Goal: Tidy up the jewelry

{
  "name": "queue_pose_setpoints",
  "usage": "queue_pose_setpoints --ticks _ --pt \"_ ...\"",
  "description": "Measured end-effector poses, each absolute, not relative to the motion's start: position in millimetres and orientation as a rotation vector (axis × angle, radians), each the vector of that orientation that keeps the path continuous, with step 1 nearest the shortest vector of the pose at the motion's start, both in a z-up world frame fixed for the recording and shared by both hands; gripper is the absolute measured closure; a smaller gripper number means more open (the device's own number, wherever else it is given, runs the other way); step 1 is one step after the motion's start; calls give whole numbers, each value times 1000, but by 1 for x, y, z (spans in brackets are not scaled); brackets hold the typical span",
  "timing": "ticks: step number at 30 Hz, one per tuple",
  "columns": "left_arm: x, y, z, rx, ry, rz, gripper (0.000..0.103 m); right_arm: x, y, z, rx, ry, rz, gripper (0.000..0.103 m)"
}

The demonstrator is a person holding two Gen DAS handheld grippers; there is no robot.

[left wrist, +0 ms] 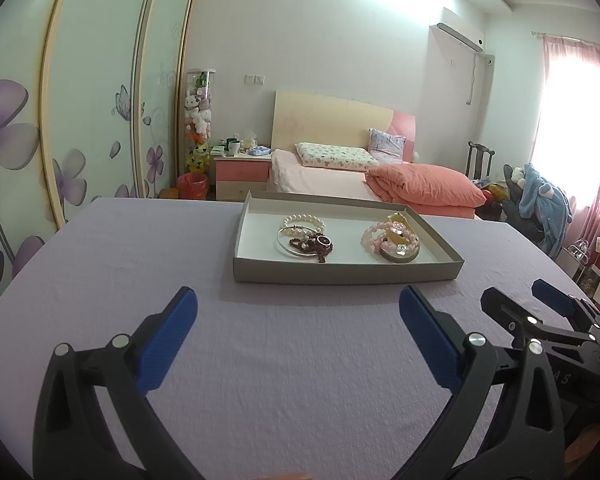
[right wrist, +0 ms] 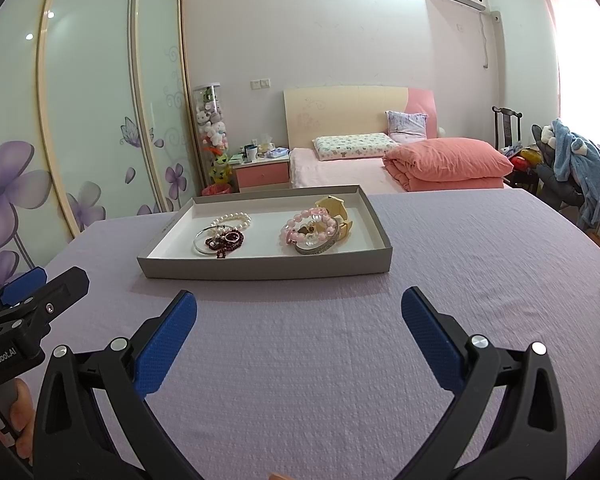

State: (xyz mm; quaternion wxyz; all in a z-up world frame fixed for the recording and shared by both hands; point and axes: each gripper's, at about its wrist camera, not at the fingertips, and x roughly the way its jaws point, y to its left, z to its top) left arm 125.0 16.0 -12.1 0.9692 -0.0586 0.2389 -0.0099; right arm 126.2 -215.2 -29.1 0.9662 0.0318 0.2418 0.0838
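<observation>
1. The tray (left wrist: pixel 342 270) sits on the bench (left wrist: pixel 260 360), ahead of both grippers. Its low walls keep loose pieces together while leaving them reachable from above.
2. All jewelry in view lies inside the tray, in two clusters set apart:
   - Left cluster: pearl bracelet (right wrist: pixel 232 219), silver bangle (right wrist: pixel 201 246) and dark red beads (right wrist: pixel 228 240), overlapping.
   - Right cluster: pink bracelet (right wrist: pixel 310 224), gold piece (right wrist: pixel 334 206) and a grey band (right wrist: pixel 318 249), stacked.
3. The left gripper (left wrist: pixel 298 316) is empty, its fingers spread wide, low over the bench short of the tray.
4. The right gripper (right wrist: pixel 299 316) is likewise spread wide, empty and short of the tray.
5. Judgement: this layout fits either a finished sort or pieces waiting to be separated.
</observation>
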Motion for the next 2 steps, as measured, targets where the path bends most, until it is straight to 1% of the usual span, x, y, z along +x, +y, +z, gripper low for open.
queue_pose_setpoints --ticks 2 --pt "125 16 -13 -120 485 -19 4 127 -215 -30 64 490 170 2"
